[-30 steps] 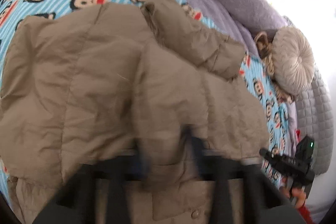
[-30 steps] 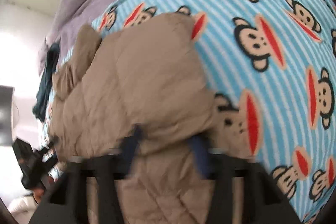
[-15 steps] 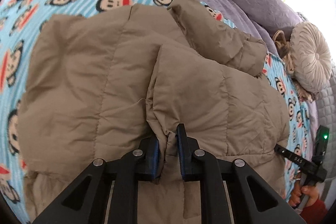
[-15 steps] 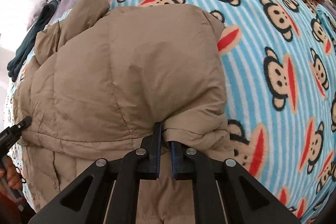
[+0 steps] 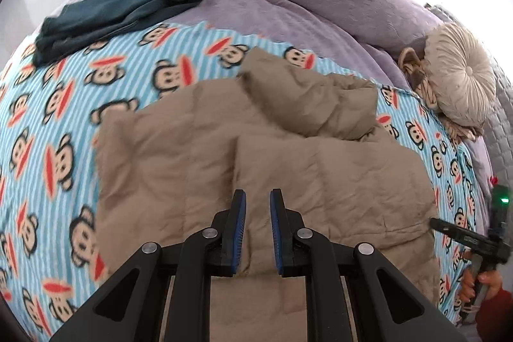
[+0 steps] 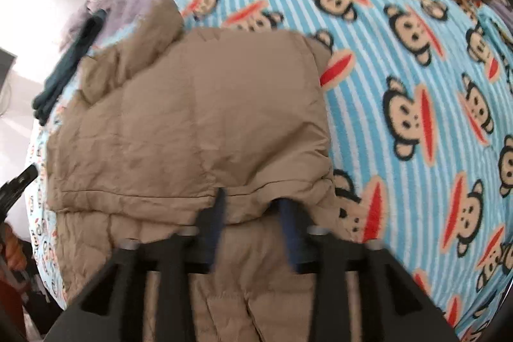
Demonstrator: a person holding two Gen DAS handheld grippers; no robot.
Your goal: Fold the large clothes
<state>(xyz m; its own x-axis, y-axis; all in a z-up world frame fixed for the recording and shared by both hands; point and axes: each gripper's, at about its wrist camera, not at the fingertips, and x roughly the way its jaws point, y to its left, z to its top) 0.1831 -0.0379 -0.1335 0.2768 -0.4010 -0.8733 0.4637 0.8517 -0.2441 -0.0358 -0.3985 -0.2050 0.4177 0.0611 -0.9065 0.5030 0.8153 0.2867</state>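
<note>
— Looking through the left wrist view: the tan jacket [image 5: 263,162] is lying folded on the monkey blanket [image 5: 48,124], a dark green garment [image 5: 121,12] and round cushion [image 5: 461,79] sitting beyond. The left gripper [image 5: 258,207] is hovering with its jaws apart, gripping nothing.

— Right view is missing that cushion's face. The right gripper [image 6: 253,210] is opening, jacket hem lying loose between. Open blanket is spreading rightward; the jacket's length is running away from both cameras.
</note>
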